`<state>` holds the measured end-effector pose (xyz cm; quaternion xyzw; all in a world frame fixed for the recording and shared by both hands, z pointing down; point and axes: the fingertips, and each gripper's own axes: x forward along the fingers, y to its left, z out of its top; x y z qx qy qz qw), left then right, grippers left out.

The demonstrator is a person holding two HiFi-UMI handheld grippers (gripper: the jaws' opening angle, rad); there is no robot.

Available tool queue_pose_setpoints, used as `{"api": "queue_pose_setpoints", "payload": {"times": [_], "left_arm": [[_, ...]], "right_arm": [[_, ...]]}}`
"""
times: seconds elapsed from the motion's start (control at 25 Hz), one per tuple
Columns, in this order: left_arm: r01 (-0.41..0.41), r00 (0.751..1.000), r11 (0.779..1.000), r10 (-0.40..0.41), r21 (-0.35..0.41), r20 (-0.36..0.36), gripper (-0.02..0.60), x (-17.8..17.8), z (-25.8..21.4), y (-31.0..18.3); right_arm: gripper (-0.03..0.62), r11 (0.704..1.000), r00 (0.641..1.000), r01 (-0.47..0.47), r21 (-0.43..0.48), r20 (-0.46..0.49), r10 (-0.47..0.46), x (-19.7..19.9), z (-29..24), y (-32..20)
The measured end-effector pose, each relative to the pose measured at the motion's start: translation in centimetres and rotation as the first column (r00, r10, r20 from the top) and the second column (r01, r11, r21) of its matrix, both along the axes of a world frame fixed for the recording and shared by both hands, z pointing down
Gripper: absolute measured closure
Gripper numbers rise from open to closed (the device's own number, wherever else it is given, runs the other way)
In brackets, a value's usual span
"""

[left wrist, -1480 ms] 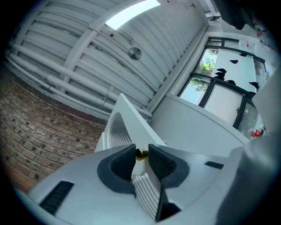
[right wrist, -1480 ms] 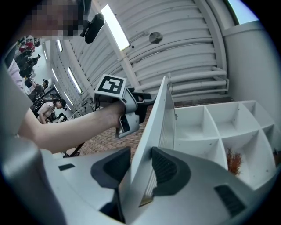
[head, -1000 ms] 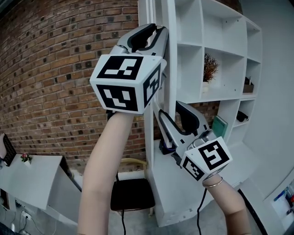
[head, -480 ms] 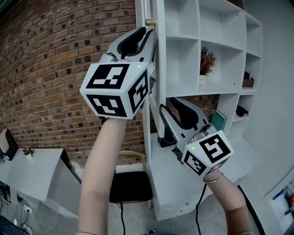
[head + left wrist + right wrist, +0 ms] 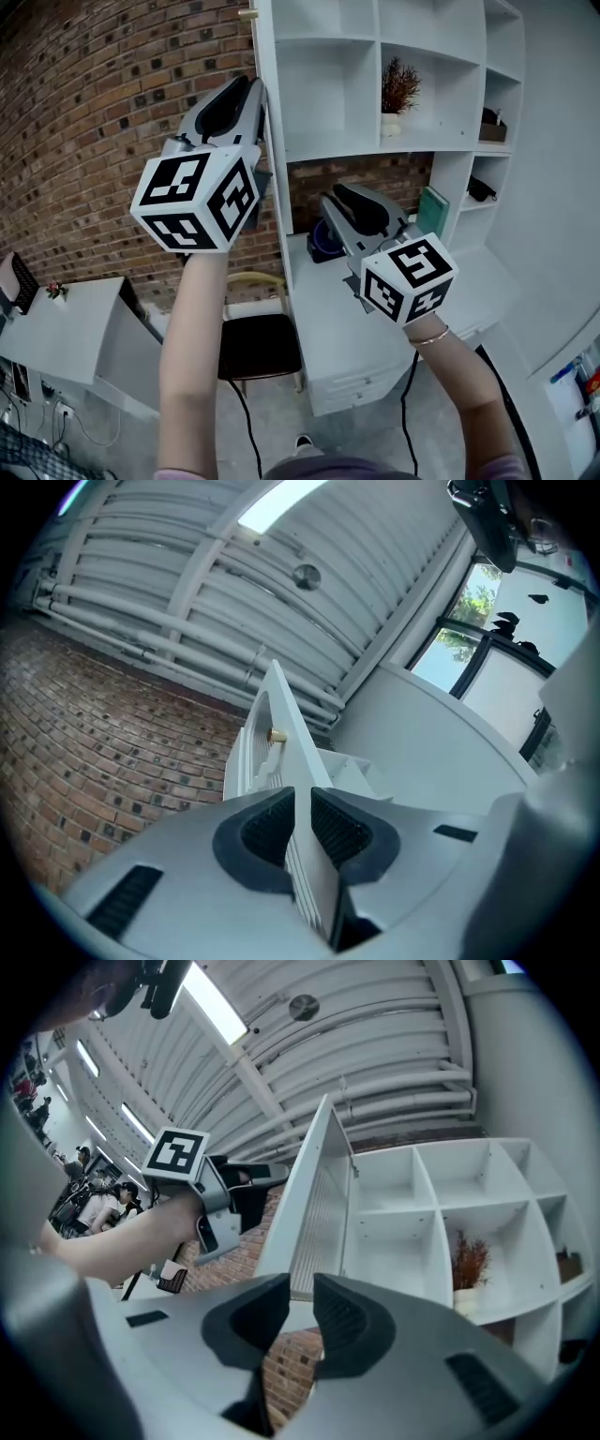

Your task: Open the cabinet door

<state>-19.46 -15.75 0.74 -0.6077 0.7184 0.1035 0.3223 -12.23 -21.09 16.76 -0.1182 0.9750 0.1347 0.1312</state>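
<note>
Now L tongs [image 5: 302,801] just closed onto cabinet door [image 5: 287,722] edge.

Cabinet door [image 5: 262,47] top off-frame (head view)

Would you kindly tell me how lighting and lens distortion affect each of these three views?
Head view: evenly lit and sharp, but the brick wall bows. Left gripper view: dark vignetted corners, ceiling light blown out. Right gripper view: the light strip glares and the shelves curve.
</note>
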Motion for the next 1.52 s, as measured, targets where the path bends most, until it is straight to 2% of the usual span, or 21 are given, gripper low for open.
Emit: {"api": "queue_pose_setpoints", "payload": {"times": [0.2,0.4,0.68,0.88,1.08,1.24,1.52], "left_arm": [[0.035,0.999,0.999,-0.035,-0.009,-0.033,0.532,1.0,2.5,1.0],[0.029,0.998,0.999,-0.031,-0.033,-0.060,0.552,2.9,6.4,1.9],[-0.043,0.988,0.983,0.016,-0.179,-0.152,0.563,5.9,16.1,-0.2],[-0.090,0.978,0.949,0.028,-0.301,-0.207,0.572,7.8,23.4,-2.0],[-0.104,0.968,0.914,0.002,-0.393,-0.252,0.578,9.6,29.9,-2.0],[-0.131,0.956,0.879,-0.011,-0.459,-0.293,0.580,11.4,35.0,-1.7],[-0.128,0.958,0.809,-0.050,-0.574,-0.283,0.580,13.3,41.6,-1.4]], "right_arm": [[0.546,0.999,1.000,-0.004,-0.033,-0.025,0.003,2.2,1.6,-0.1],[0.554,0.998,0.999,-0.016,-0.062,-0.048,0.013,4.3,3.6,-0.4],[0.578,0.990,0.995,-0.062,-0.128,-0.088,0.051,7.0,7.7,-1.8],[0.591,0.982,0.988,-0.104,-0.156,-0.126,0.084,9.0,11.6,-2.0],[0.591,0.973,0.975,-0.156,-0.168,-0.186,0.124,12.1,16.4,-1.4],[0.591,0.950,0.965,-0.205,-0.237,-0.209,0.156,14.9,19.7,-1.2],[0.591,0.899,0.945,-0.291,-0.328,-0.247,0.216,19.0,24.0,-1.9]]}}
